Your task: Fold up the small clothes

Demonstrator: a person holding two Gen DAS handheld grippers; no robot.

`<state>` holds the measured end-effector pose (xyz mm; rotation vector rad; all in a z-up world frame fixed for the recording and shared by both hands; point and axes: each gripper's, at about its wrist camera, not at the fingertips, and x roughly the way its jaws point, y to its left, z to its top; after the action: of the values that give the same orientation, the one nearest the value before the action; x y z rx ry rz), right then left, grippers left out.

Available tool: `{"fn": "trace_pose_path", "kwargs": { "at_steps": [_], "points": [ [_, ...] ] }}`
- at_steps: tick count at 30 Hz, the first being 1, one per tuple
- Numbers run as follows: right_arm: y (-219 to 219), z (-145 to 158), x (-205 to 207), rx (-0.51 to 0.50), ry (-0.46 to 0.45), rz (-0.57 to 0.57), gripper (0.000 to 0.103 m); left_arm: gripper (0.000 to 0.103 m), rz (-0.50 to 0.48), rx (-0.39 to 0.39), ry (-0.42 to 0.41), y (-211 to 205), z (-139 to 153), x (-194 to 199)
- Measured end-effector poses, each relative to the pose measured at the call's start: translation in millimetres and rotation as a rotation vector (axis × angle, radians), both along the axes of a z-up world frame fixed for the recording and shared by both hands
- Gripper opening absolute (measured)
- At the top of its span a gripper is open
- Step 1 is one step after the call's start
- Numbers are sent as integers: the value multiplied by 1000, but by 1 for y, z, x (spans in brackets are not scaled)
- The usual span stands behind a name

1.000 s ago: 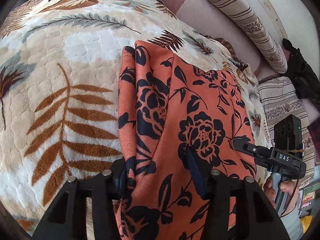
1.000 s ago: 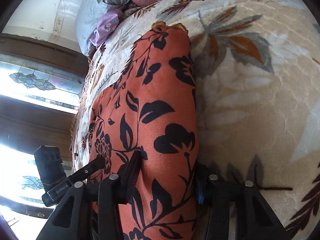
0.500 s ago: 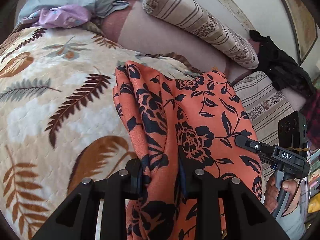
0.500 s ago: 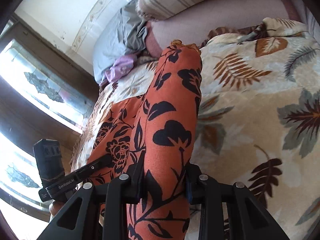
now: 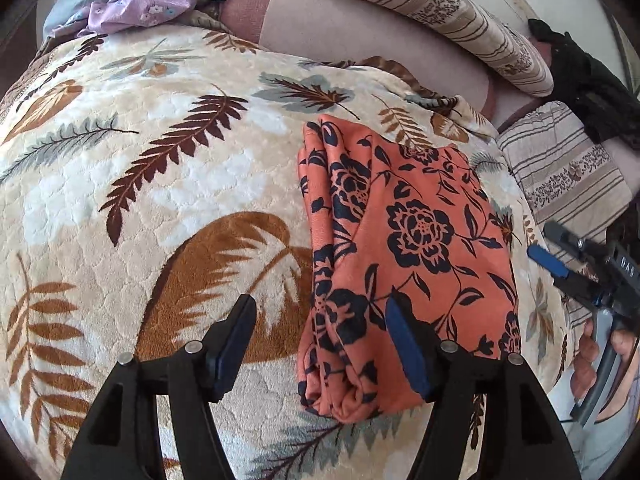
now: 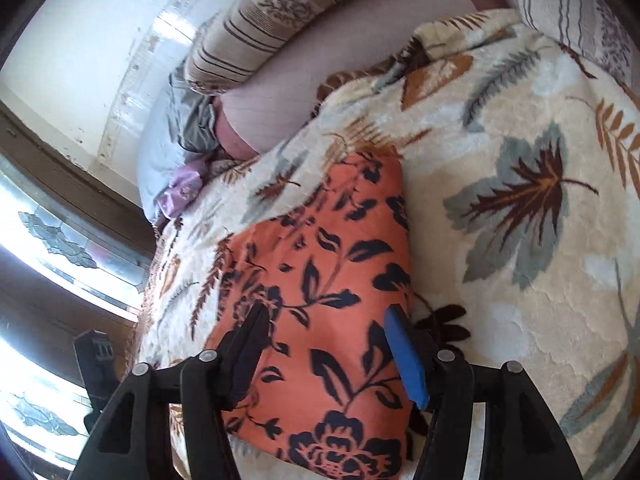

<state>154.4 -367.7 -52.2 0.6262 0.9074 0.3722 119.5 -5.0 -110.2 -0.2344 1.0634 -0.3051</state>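
leaf-print blanket [image 5: 160,184] as base; striped bolster [image 5: 440,16] beyond its far edge, lilac cloth [image 5: 140,10] at far-left corner, black garment [image 5: 588,80] far right.

The folded cloth [image 5: 404,256] lies on the blanket [image 5: 168,184], pillows [image 5: 452,20] behind it.

Both views are bright with daylight. In the right wrist view the window [image 6: 48,248] at the far left is blown out to white glare, and the wall [image 6: 80,32] above it is washed pale. The leaf-print blanket [image 5: 160,184] is evenly lit, with soft shadow only along the near edges of the orange floral cloth [image 5: 404,264]. Fisheye distortion bulges the blanket and bends the striped pillow [image 5: 460,20] at the far rim; black vignette fills the corners. The right wrist view is softer, the cloth's print slightly smeared.
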Motion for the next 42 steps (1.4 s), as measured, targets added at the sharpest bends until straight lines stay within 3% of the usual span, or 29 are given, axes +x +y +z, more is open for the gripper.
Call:
{"fn": "trace_pose_path", "kwargs": {
  "at_steps": [3, 6, 11, 16, 19, 21, 27, 34, 40, 42],
  "points": [
    [17, -8, 19, 43, -5, 30, 77, 68, -20, 89, 60, -13, -26, 3],
    [20, -50, 36, 83, 163, 9, 78, 69, 7, 60, 68, -11, -33, -1],
    [23, -22, 29, 89, 54, 8, 79, 70, 6, 113, 20, -11, -19, -9],
    [26, -51, 52, 2, 157, -10, 84, 70, 16, 148, -12, -19, -5, -21],
    [31, -28, 33, -7, 85, 5, 84, 78, 34, 168, -59, -16, 12, -38],
    [38, -9, 14, -69, 31, 32, 84, 81, 57, 188, -100, -16, 21, -47],
    [52, 23, -63, -230, -77, 85, 85, 81, 83, 204, -159, -18, 45, -73],
    [61, 19, -138, -332, -80, 72, 92, 84, 101, 244, -227, -25, 67, -104],
    [63, 19, -168, -467, -81, 19, 92, 90, 168, 296, -281, -29, 81, -119],
    [67, 20, -170, -538, -73, 13, 102, 91, 188, 312, -271, -31, 80, -119]
  ]
}}
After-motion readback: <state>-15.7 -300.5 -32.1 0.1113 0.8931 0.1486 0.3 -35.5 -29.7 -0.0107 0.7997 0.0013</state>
